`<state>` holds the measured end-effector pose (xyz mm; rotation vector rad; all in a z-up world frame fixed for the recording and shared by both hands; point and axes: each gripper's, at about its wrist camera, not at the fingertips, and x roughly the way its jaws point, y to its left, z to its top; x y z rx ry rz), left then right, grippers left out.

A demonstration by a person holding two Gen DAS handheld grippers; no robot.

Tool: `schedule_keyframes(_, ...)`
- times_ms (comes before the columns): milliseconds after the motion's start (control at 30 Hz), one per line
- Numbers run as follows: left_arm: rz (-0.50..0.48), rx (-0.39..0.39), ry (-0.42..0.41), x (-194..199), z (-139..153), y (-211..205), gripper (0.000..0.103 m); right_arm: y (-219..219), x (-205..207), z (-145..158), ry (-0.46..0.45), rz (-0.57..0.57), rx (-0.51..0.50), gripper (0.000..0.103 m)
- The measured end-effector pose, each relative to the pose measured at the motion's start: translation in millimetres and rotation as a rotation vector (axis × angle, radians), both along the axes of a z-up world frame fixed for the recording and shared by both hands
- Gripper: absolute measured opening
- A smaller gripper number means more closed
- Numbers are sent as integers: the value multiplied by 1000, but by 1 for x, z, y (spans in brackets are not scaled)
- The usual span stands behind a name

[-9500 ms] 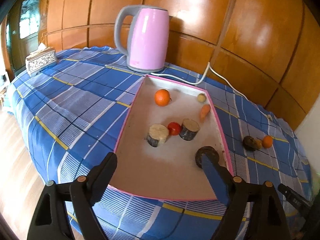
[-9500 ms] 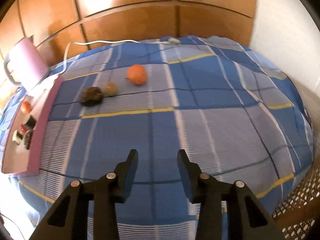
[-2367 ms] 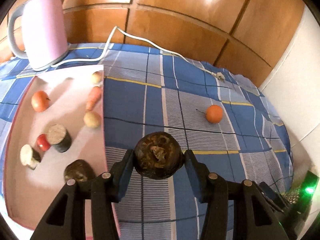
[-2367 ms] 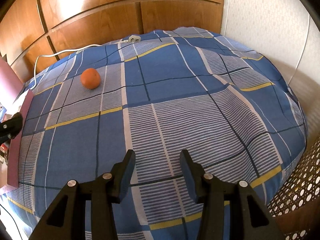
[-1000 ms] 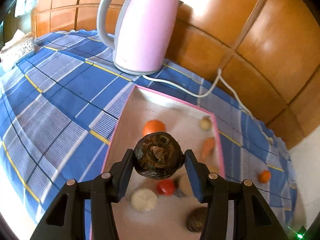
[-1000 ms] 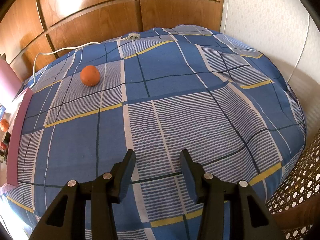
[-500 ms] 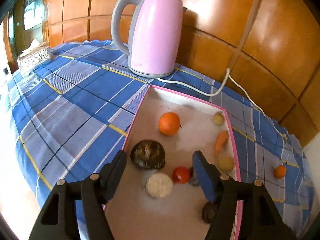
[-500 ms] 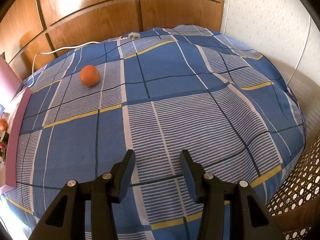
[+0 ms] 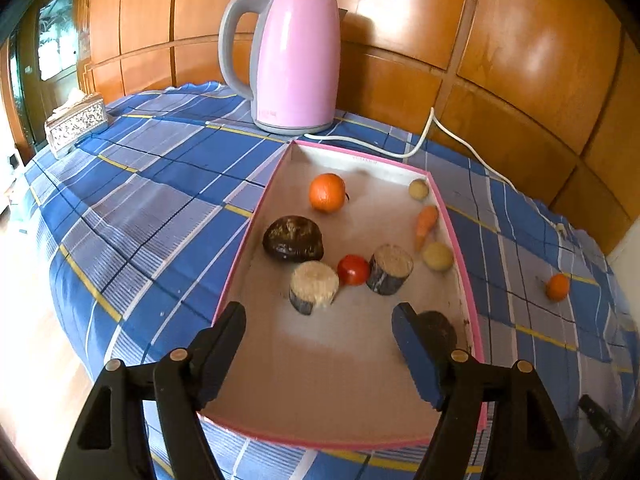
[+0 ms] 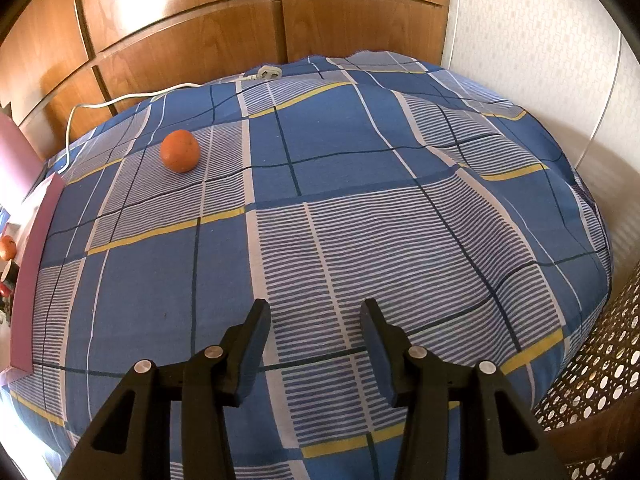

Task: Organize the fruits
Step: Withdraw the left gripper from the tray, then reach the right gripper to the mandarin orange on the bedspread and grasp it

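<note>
A pink-rimmed tray (image 9: 460, 236) lies on the blue checked cloth. In it rest a dark brown round fruit (image 9: 293, 239) by the left wall, an orange (image 9: 327, 192), a red tomato (image 9: 353, 270), two cut stumps (image 9: 313, 287), a carrot (image 9: 425, 220), two pale balls (image 9: 437, 256) and another dark fruit (image 9: 438, 326). My left gripper (image 9: 320, 322) hangs over the tray's near half, jaws opening, nothing between them. One small orange (image 10: 180, 155) (image 9: 557, 287) lies on the cloth outside the tray. My right gripper (image 10: 316, 320) hovers over bare cloth, jaws apart and empty.
A pink kettle (image 9: 294, 60) stands behind the tray, its white cord (image 9: 440, 136) trailing right along the wooden wall. A patterned tissue box (image 9: 76, 122) sits far left. The tray's edge (image 10: 34, 248) shows at the left of the right wrist view. A wicker surface (image 10: 600, 368) lies beyond the cloth's right edge.
My left gripper let go of the dark brown fruit, which now lies in the tray by the left wall; its jaws widened and it drew back. The right gripper kept still.
</note>
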<state>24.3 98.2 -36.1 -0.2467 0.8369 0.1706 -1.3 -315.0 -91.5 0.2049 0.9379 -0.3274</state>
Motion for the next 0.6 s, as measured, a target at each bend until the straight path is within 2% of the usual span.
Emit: schedule_keyframes(600, -6, -1, 29, -10, -9, -5, 83, 1, -1, 0, 8, 4, -6, 48)
